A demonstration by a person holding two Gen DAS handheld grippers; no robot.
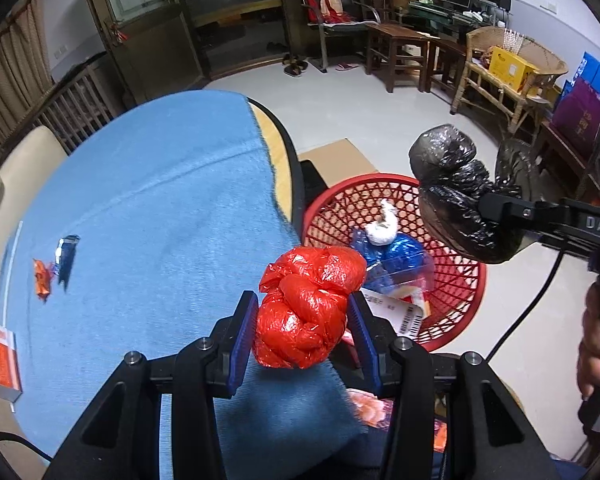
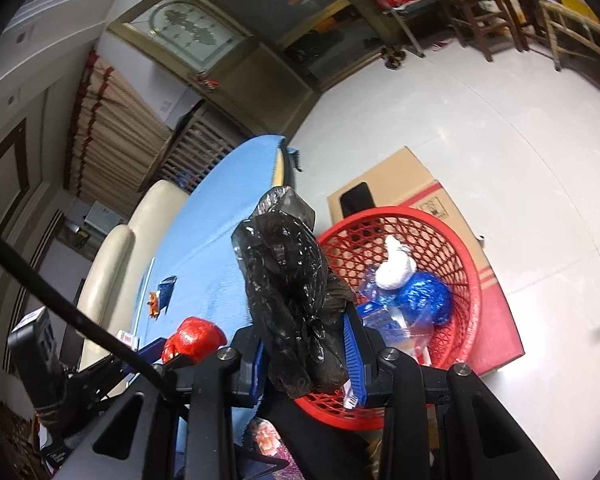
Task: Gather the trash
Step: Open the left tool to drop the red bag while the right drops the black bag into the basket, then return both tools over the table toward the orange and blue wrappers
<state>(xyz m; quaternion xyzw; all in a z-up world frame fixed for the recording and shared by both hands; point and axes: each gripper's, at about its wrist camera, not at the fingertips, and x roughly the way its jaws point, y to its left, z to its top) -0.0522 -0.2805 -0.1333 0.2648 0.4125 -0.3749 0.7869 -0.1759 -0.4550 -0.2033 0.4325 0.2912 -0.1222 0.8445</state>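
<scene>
My left gripper (image 1: 302, 316) is shut on a knotted red plastic bag (image 1: 306, 304), held over the right edge of the blue-clothed table (image 1: 152, 200). My right gripper (image 2: 306, 344) is shut on a knotted black plastic bag (image 2: 292, 284); that bag shows in the left wrist view (image 1: 456, 196) above the basket. The red mesh basket (image 1: 456, 276) stands on the floor beside the table and holds a blue bag (image 1: 400, 256), a white wad (image 1: 382, 228) and paper scraps. The basket also shows in the right wrist view (image 2: 470, 276). The red bag shows there at lower left (image 2: 194, 338).
On the table lie an orange wrapper (image 1: 42, 278), a blue wrapper (image 1: 66, 256) and an orange-white box (image 1: 2, 360). A cardboard box (image 2: 404, 184) lies flat under the basket. A cream chair (image 2: 140, 224) stands behind the table. Wooden chairs (image 1: 400, 52) line the far wall.
</scene>
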